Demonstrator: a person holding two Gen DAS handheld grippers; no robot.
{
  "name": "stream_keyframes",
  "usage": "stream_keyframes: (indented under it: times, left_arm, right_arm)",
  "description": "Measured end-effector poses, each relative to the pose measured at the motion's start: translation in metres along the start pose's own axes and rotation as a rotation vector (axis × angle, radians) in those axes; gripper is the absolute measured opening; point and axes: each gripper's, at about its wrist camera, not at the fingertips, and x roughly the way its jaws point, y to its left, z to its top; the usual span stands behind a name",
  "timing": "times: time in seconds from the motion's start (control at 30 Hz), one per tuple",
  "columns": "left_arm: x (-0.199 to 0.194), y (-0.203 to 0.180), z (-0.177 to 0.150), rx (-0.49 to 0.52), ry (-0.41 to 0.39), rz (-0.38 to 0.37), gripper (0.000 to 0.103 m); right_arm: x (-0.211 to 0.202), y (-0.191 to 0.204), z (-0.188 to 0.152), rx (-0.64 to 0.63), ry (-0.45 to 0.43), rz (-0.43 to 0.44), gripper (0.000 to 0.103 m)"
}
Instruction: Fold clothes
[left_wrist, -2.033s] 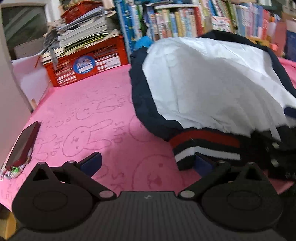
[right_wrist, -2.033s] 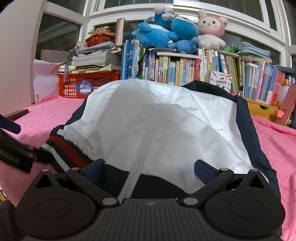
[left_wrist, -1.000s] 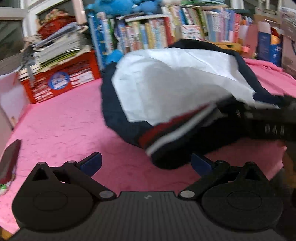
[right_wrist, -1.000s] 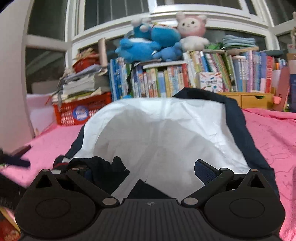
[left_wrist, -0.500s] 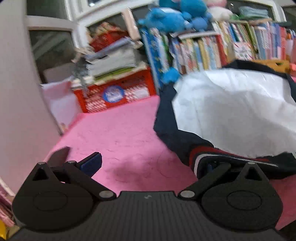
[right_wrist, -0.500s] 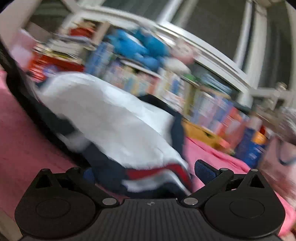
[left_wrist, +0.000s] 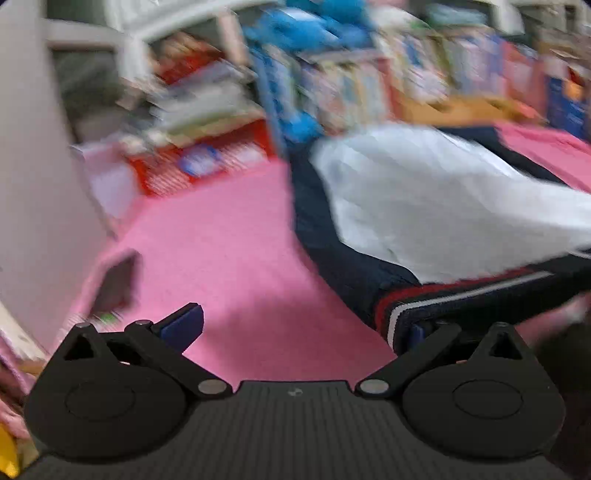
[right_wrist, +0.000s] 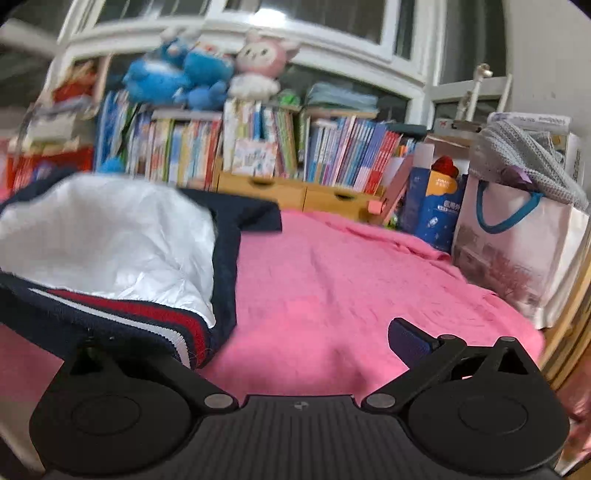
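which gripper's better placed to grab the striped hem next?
Judging roughly: either. Both the left gripper and the right gripper have open jaws with the jacket's striped hem at the inner one.

The jacket (right_wrist: 110, 240) lies on the bed (right_wrist: 332, 280), toward its left side in the right wrist view, with its striped hem (right_wrist: 122, 314) at the near edge. The left gripper (left_wrist: 299, 328) sits at the hem's left end, jaws spread, the hem (left_wrist: 461, 299) over its right finger. The right gripper (right_wrist: 295, 332) sits at the hem's right end, the hem over its left finger. Behind the bed stands a row of books (right_wrist: 258, 147), with plush toys (right_wrist: 207, 77) on top. A crate (left_wrist: 207, 162) sits behind the bed's left part. A bag (right_wrist: 517, 240) stands on the bed's right edge. A phone (left_wrist: 114, 284) lies at the bed's left edge.
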Motion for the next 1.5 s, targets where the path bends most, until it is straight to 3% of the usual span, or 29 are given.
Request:
stream_keyframes:
  times: [0.03,0.17,0.3,0.37,0.5,0.6,0.7,0.8,0.9,1.0,1.13,1.27,1.3,1.33,1.37,1.4,1.5]
  left_arm:
    - [0.0,-0.004,-0.006,0.034,0.028,-0.033,0.103]
    - [0.0,-0.011,-0.019,0.166,0.095,-0.088,0.103]
    - [-0.009,-0.006,-0.027,0.247,0.112,-0.197,0.103]
    - [-0.009,0.002,-0.024,0.264,0.106,-0.215,0.103]
    - [-0.012,0.024,-0.013,0.182,0.071,-0.254,0.103]
    - [-0.009,0.042,0.025,0.119,-0.027,-0.241,0.103]
    - [0.01,0.054,0.083,0.039,-0.107,-0.248,0.103]
    - [0.041,0.046,0.127,-0.005,-0.164,-0.267,0.103]
    - [0.081,0.006,0.14,0.013,-0.178,-0.293,0.103]
    - [0.126,-0.041,0.131,0.044,-0.104,-0.32,0.103]
    - [0.168,-0.079,0.105,0.052,0.0,-0.308,0.103]
    - [0.178,-0.077,0.086,0.023,0.008,-0.314,0.103]
    - [0.179,-0.075,0.084,0.01,0.002,-0.325,0.103]
    - [0.179,-0.072,0.082,-0.003,-0.004,-0.335,0.103]
    - [0.18,-0.069,0.081,-0.016,-0.009,-0.346,0.103]
    - [0.179,-0.069,0.08,-0.013,-0.012,-0.345,0.103]
    - [0.181,-0.068,0.08,-0.009,-0.014,-0.353,0.103]
  right_arm:
    - [-0.003,-0.004,-0.002,-0.019,0.032,0.015,0.103]
    - [-0.009,-0.023,-0.014,-0.011,0.198,0.265,0.103]
    - [-0.036,-0.022,-0.001,-0.108,0.165,0.478,0.103]
    - [-0.045,-0.024,0.01,-0.127,0.127,0.541,0.103]
    - [-0.037,-0.03,0.023,-0.069,0.098,0.657,0.103]
    - [-0.018,-0.026,0.045,0.006,0.038,0.682,0.103]
    - [0.016,-0.013,0.092,0.097,-0.095,0.723,0.103]
    - [0.047,-0.014,0.143,0.205,-0.149,0.877,0.103]
    - [0.079,0.001,0.192,0.187,-0.246,0.744,0.103]
    - [0.144,0.045,0.235,0.107,-0.2,0.483,0.103]
    - [0.261,0.135,0.268,-0.05,0.018,0.47,0.103]
    - [0.34,0.221,0.259,-0.265,0.169,0.346,0.102]
    - [0.356,0.238,0.252,-0.311,0.217,0.309,0.091]
    - [0.365,0.24,0.248,-0.279,0.27,0.305,0.077]
    - [0.374,0.242,0.243,-0.247,0.324,0.302,0.025]
    - [0.382,0.242,0.239,-0.214,0.368,0.296,0.005]
    - [0.357,0.199,0.254,-0.107,0.211,0.191,0.004]
